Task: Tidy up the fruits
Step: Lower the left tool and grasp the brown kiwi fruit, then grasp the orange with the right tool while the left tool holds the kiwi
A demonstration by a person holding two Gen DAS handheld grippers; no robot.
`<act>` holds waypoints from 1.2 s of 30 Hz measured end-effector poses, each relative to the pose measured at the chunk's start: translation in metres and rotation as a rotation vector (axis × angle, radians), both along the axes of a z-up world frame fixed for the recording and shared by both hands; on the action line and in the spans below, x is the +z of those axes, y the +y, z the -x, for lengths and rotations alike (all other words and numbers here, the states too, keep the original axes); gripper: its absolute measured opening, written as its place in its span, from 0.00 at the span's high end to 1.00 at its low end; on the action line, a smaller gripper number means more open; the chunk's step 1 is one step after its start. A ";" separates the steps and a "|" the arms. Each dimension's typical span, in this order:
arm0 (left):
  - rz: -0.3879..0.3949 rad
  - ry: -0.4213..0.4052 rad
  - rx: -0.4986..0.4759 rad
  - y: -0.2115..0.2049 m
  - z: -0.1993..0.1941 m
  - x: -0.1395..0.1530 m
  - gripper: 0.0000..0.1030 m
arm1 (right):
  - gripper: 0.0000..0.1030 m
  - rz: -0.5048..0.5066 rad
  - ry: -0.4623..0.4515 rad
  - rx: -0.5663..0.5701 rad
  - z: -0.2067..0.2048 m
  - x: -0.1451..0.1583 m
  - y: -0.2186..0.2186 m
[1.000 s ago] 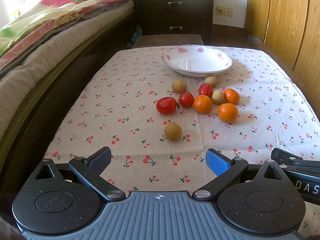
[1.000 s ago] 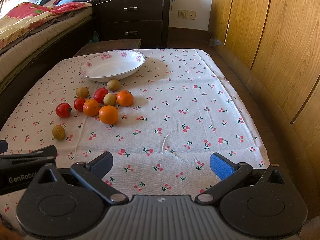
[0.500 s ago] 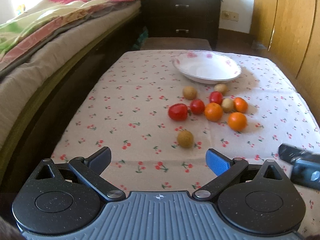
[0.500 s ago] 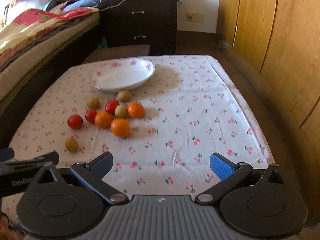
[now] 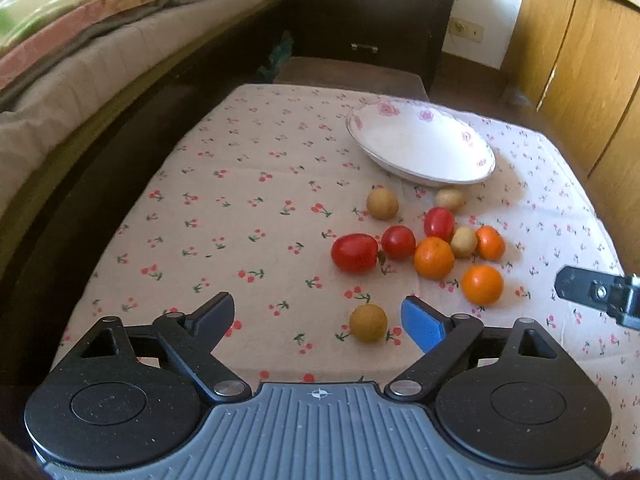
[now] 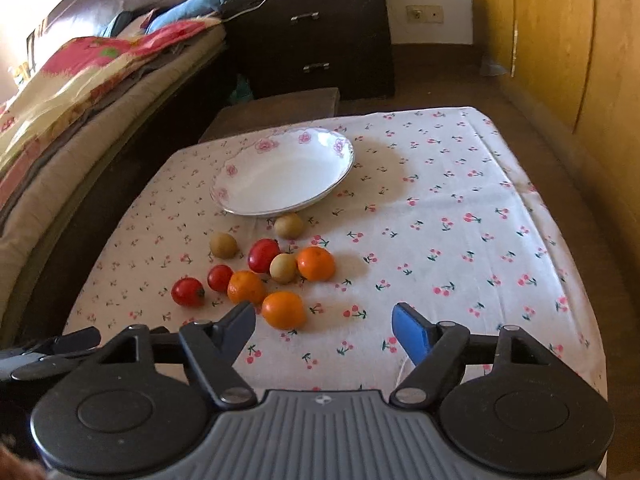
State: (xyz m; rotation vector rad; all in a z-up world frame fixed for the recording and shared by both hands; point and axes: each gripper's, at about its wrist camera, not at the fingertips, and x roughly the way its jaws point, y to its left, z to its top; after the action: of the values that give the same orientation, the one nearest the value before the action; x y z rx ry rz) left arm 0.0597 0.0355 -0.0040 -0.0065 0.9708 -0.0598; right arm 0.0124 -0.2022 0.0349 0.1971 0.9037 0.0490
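Both grippers hover low over the near edge of the bench point(image 6: 460, 184), which is covered w/ a cherry-print cloth. The left gripper point(image 5: 320, 316) has its jaws apart and just closing a little; only a brown round fruit point(image 5: 368, 323) sits on the cloth between them, just inside the blue pad, not touched. The right gripper point(image 6: 324, 324) also has its jaws apart, narrower, having just been closing; nothing is pinched. The nearest orange point(image 6: 283, 309) lies just beside its dark finger, inside the gap, contact unclear.

The fruits sit in a loose cluster left of centre in the right wrist view: 3 oranges, 3 red tomatoes, e.g. the biggest tomato point(image 5: 354, 252) at the left end, and 3 more brown fruits. The white bowl point(image 6: 248, 204) w/ pink flowers stands behind the cluster, no fruit in it; one brown fruit point(image 6: 289, 225) is right at its rim.

A bed point(image 6: 80, 92) runs along the left; a dark dresser point(image 6: 320, 32) stands at the far end.
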 end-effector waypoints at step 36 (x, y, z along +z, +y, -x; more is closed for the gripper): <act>0.007 0.047 -0.067 -0.028 -0.019 -0.025 0.68 | 0.43 -0.065 -0.011 0.038 -0.014 0.006 -0.012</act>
State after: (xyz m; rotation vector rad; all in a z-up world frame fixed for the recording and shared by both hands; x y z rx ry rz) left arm 0.0786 0.0080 -0.0288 0.0180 1.0173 -0.1256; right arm 0.0266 -0.2143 0.0408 0.2402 0.8959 0.1153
